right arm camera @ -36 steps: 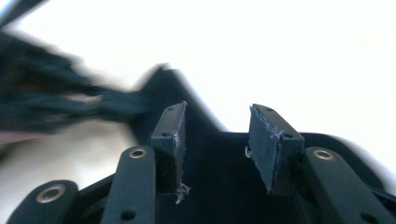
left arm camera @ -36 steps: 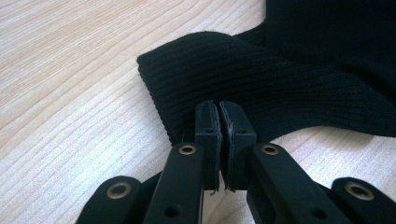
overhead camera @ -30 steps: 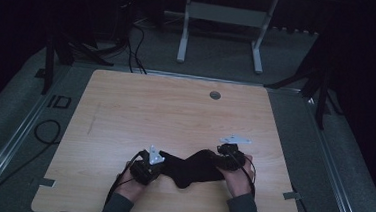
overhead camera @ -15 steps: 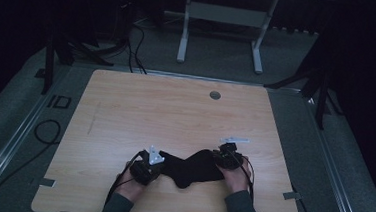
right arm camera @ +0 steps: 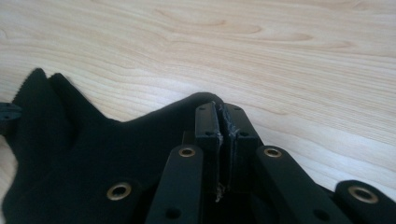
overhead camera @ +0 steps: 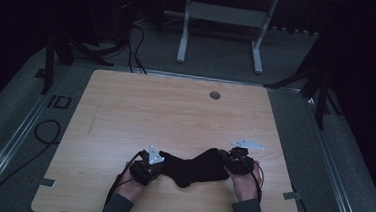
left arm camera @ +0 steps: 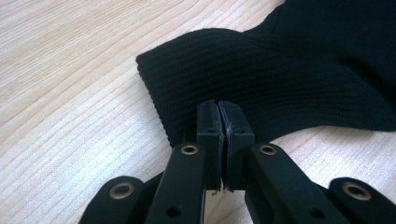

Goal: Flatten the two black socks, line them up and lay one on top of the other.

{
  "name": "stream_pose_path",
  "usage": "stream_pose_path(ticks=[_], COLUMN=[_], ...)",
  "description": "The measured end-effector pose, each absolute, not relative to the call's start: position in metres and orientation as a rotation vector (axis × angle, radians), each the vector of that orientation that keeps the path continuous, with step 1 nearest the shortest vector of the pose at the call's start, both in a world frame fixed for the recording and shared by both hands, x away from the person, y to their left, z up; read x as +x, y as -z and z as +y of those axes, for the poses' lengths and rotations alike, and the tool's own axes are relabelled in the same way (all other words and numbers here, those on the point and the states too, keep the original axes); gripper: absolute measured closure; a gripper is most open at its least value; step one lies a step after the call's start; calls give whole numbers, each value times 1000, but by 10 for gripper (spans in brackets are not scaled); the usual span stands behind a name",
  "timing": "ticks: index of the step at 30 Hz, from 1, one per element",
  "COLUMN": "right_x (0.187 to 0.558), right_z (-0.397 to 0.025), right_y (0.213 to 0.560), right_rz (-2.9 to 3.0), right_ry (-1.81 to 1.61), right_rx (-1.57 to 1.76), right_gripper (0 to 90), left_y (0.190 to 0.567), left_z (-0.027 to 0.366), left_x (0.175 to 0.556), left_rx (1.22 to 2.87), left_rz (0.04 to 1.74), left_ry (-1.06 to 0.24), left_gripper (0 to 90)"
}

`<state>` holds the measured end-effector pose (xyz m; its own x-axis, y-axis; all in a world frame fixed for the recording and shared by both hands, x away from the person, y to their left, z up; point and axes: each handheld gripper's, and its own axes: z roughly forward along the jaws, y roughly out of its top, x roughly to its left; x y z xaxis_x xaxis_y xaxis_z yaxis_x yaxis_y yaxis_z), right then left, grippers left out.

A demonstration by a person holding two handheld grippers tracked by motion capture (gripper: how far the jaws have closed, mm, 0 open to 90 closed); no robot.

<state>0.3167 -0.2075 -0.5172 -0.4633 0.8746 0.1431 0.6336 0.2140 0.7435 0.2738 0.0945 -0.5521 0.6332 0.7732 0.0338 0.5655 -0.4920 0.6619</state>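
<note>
A black sock [overhead camera: 191,167] lies stretched across the near part of the wooden table [overhead camera: 175,110], held at both ends. My left gripper [overhead camera: 158,165] is shut on its ribbed cuff [left arm camera: 196,74]; the jaws pinch the cuff's edge [left arm camera: 218,112]. At the other end my right gripper [overhead camera: 227,161] is shut on the sock's toe end [right arm camera: 140,135], jaws pressed together over the fabric [right arm camera: 218,114]. A hand holds each gripper from the table's near edge.
A round grey grommet [overhead camera: 215,95] sits in the table's far middle. Beyond the table stand a white frame [overhead camera: 222,18] and black stands, with cables [overhead camera: 44,131] on the grey floor at the left. Bare wood stretches behind the sock.
The right gripper has drawn slightly nearer and inward with the sock's end, so the sock lies a little flatter. The left gripper has barely moved.
</note>
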Motion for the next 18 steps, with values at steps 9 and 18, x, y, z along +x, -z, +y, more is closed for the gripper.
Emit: stream_pose_path(ticks=[9, 18], right_x=[307, 310], right_z=[-228, -240], right_y=[509, 524], right_rz=[2127, 2151], right_ry=[-1121, -1085], right_rx=[1440, 1501], right_gripper=[853, 848], left_y=[552, 552], left_z=[95, 95], left_x=[274, 273], left_rx=[2235, 2233], left_rz=[1040, 1040], left_ry=[-433, -431], left_gripper=[882, 881])
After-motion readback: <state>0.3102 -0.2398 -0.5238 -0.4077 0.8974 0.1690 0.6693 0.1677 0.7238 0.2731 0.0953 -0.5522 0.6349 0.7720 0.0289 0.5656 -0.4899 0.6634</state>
